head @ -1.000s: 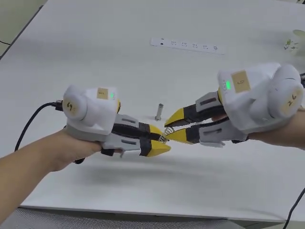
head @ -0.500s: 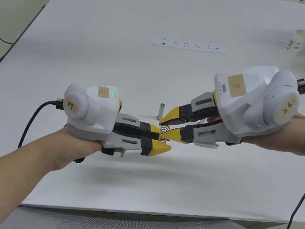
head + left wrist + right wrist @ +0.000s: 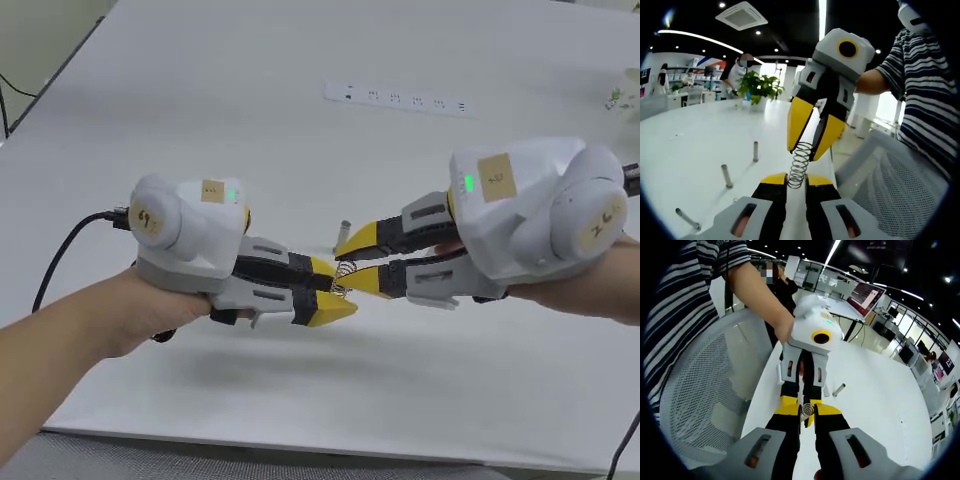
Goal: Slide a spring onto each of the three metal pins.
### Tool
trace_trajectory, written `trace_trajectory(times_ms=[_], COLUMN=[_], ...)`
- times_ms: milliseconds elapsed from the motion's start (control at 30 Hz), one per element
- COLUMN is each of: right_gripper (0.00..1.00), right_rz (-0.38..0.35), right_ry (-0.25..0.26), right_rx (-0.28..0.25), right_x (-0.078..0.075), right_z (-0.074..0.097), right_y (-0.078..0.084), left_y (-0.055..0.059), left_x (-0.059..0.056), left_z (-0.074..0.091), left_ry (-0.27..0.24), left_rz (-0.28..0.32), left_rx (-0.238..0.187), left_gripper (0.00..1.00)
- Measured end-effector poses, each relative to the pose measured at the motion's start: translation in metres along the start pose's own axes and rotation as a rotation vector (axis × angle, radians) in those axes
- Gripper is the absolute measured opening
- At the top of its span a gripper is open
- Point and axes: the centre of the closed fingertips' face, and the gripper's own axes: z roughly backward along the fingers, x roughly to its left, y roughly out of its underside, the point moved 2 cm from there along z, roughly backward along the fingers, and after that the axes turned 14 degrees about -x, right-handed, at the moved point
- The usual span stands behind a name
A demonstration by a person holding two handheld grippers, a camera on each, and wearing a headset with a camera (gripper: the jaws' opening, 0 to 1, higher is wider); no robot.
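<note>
Progress: none of the three pins carries a spring yet. In the left gripper view, pin one [image 3: 755, 151] and pin two [image 3: 726, 175] stand upright and bare on the desk [image 3: 250, 120]. Pin three [image 3: 687, 219] is also bare. It sits near the view's edge, and I cannot tell whether it leans or lies flat.

One spring [image 3: 799, 165] is in play, held in the air above the desk's near edge and stretched between the two grippers. The left gripper [image 3: 797, 177] pinches its lower end, jaws pressed close. The right gripper [image 3: 803, 153] meets it tip to tip, jaws narrowed onto the other end and apparently pinching it too. This looks like a handover or regrip, so all three placements are still to do.

Containers: the pins sit loose on the bare desk, not in a holder. A power strip [image 3: 405, 98] lies farther back, well apart.
</note>
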Motion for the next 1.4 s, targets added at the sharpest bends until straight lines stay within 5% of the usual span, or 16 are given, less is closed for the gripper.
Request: trace_trajectory(times_ms=[433,1400], right_gripper=[0.07,0.07], right_rz=[0.009,-0.025], right_ry=[0.011,0.123], right_rx=[0.016,0.049], right_x=[-0.005,-0.027], right_z=[0.002,0.025], right_y=[0.003,0.024], left_y=[0.0,-0.009], left_x=[0.006,0.04], left_z=[0.011,0.079], left_ry=[-0.033,-0.248], left_rz=[-0.006,0.001], left_rx=[0.014,-0.008], left_gripper=[0.16,0.56])
